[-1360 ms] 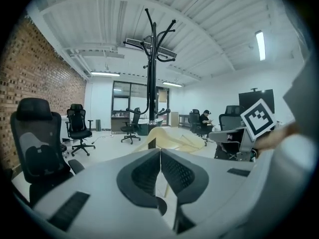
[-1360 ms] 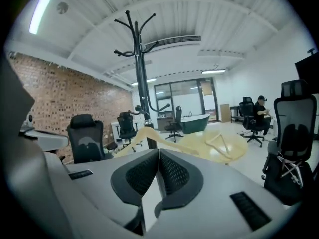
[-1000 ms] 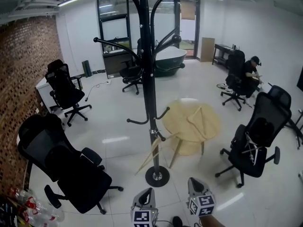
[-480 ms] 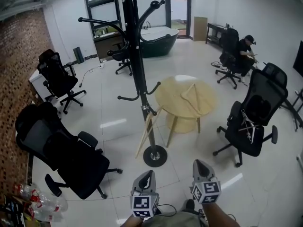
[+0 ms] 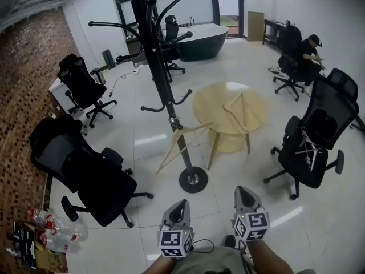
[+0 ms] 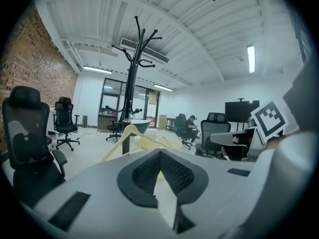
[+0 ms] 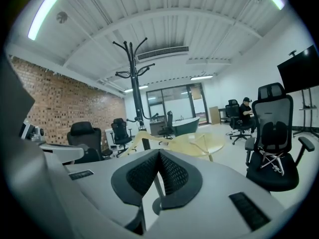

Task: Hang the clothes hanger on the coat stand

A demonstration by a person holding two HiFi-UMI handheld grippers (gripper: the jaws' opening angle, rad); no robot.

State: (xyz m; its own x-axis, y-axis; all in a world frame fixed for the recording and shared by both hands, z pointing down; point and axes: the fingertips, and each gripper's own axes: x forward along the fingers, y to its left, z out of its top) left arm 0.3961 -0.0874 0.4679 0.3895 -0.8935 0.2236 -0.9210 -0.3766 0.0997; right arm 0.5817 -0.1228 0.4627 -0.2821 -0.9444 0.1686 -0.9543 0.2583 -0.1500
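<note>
Listing left gripper and right gripper empty, jaws pressed together, we log a wooden hanger flat on the round table, ahead-right beyond the coat stand, long axis apparently running away from us, nearer our right.

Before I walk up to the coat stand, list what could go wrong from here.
1. A wooden hanger already hangs low on the coat stand and juts outward; brushing it could knock it off.
2. The left gripper and right gripper are both shut and empty, so picking up the second hanger on the round table needs the jaws opened first.
3. The black office chair stands close to the stand's base on the left.
</note>
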